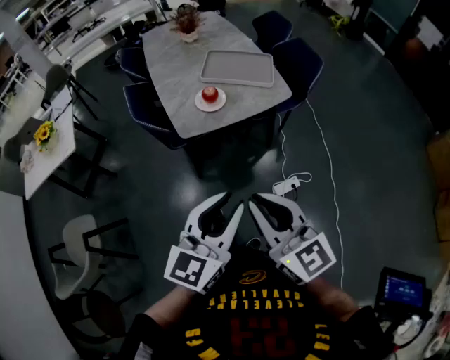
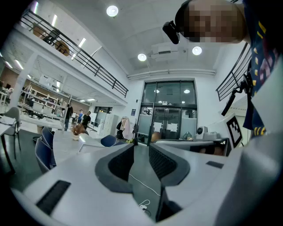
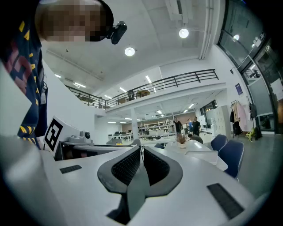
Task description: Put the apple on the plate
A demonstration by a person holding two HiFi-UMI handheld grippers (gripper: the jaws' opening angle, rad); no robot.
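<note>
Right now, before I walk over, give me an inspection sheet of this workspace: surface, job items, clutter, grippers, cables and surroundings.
Surface: grey table, well ahead of both grippers.
Job's things: red apple already sits on the white plate, near the table's front edge.
Clutter: empty tray beside the plate; potted plant at the far end.
Grippers: left gripper jaws apart, nothing between them; right gripper jaws together, nothing held.
Cables: white cable trails over the floor from the table; plug block lies just ahead of the grippers.
Surroundings: dark blue chairs around the table; yellow flower on a side table at left.
</note>
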